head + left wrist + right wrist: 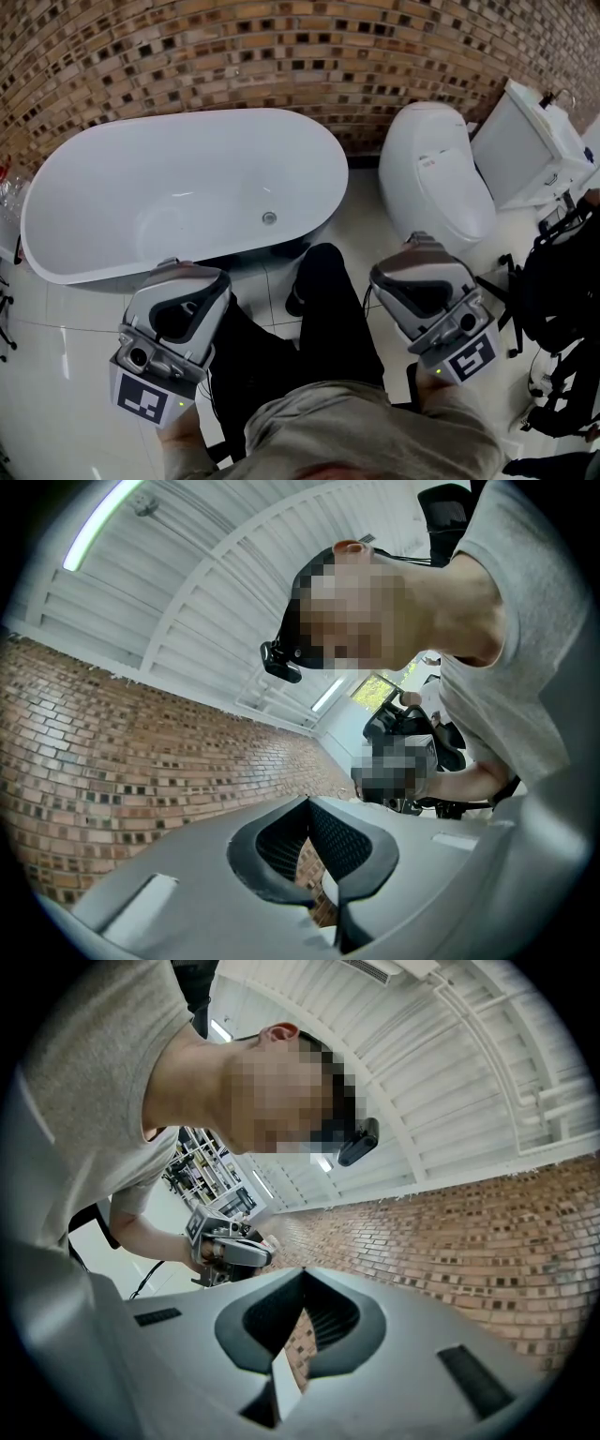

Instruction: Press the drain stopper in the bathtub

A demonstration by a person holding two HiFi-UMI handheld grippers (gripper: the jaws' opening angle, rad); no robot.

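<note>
The white oval bathtub [112,169] lies ahead on the floor, with the small round metal drain stopper [269,217] in its bottom, right of centre. My left gripper [186,274] and right gripper [419,247] are held close to my body, well short of the tub, on either side of my legs. Both point upward, so the gripper views show only ceiling, brick wall and me. In the left gripper view the jaws of the left gripper [307,801] meet at the tips with nothing between them. The right gripper [302,1272] looks the same in its own view.
A white toilet [441,178] stands right of the tub, with a white cabinet [530,141] beyond it. Black gear [562,281] hangs at the far right. A brick wall [281,47] runs behind. My black trousers [323,319] lie between the grippers.
</note>
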